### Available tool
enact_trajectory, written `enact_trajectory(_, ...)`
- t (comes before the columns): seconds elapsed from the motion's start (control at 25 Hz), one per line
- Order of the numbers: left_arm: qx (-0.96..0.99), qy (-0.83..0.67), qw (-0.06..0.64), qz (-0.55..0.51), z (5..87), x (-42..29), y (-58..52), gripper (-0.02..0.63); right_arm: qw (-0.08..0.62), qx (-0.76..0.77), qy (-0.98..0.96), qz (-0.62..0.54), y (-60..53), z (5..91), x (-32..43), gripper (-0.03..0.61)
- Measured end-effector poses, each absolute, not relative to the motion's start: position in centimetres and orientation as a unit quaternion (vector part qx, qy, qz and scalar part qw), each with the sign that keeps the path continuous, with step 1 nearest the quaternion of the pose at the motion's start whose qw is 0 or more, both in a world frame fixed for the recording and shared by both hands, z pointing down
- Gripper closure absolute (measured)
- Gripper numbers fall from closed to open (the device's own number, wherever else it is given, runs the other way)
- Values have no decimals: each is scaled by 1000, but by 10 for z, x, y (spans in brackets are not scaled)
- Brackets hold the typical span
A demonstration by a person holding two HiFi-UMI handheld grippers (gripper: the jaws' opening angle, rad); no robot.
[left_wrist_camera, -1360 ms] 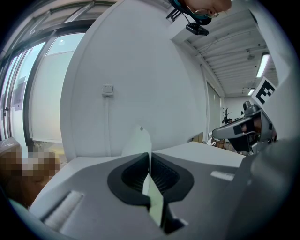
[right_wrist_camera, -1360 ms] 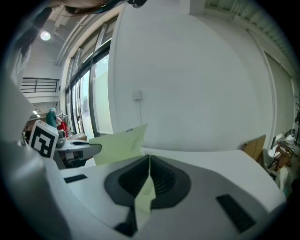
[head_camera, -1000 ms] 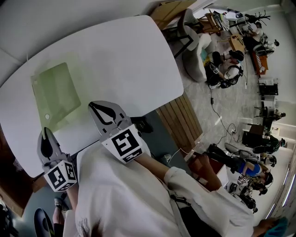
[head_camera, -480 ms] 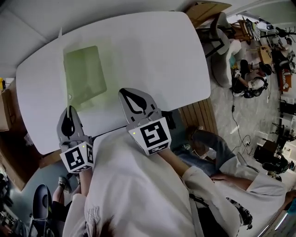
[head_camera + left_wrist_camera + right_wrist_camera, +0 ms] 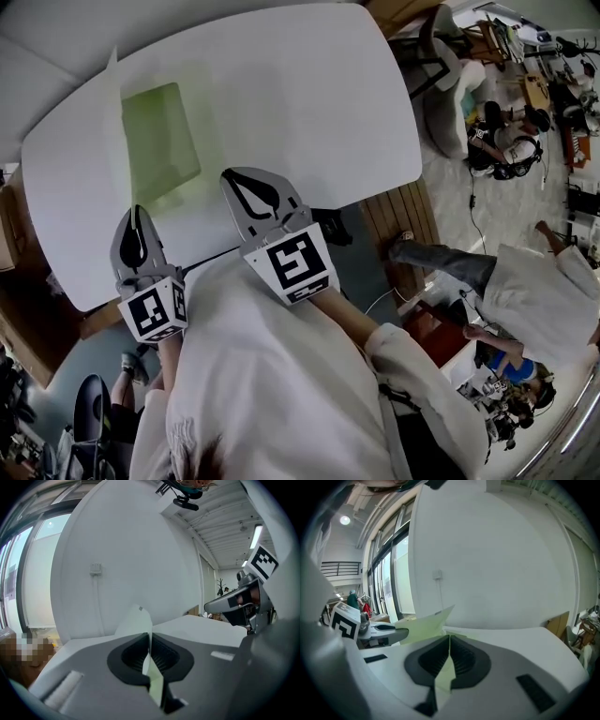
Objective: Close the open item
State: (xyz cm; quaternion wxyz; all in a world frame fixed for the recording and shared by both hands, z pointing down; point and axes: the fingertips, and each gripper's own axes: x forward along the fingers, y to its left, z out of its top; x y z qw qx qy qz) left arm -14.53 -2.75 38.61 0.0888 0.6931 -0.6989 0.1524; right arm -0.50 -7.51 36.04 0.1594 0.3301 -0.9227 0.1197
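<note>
A green folder lies open on the white table. Its pale cover stands up on edge along the folder's left side. My left gripper is shut on the near end of that cover. In the left gripper view the thin sheet runs between the closed pads of the left gripper. My right gripper hovers at the table's near edge, right of the folder, jaws closed together. In the right gripper view the right gripper points at the green lower leaf, with the raised cover to its left.
The table's near edge runs under both grippers. A brown box stands left of the table. Right of it are wooden slats, a chair and people on the floor area.
The head view has swung, so the table sits differently in frame. My left gripper has shifted a little with the cover still pinched and standing. The right gripper has stayed put.
</note>
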Motion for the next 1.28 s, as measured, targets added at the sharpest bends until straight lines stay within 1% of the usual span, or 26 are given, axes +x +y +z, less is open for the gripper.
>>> enact_trajectory(0.44,681,-708,76,169,390,-137,-26,601,144,322,-928,117,-72,363,6,568)
enact_trajectory(0.8,682,-705,70,181,399,-122,-30,601,152,326,-925,119,-65,375,28,568)
enact_trajectory(1.04,690,-696,73,184,398,-120,-32,601,160,334,-921,118,-54,374,20,568)
enact_trajectory(1.28,705,-681,73,184,400,-103,-22,601,156,352,-916,112,-39,364,25,568)
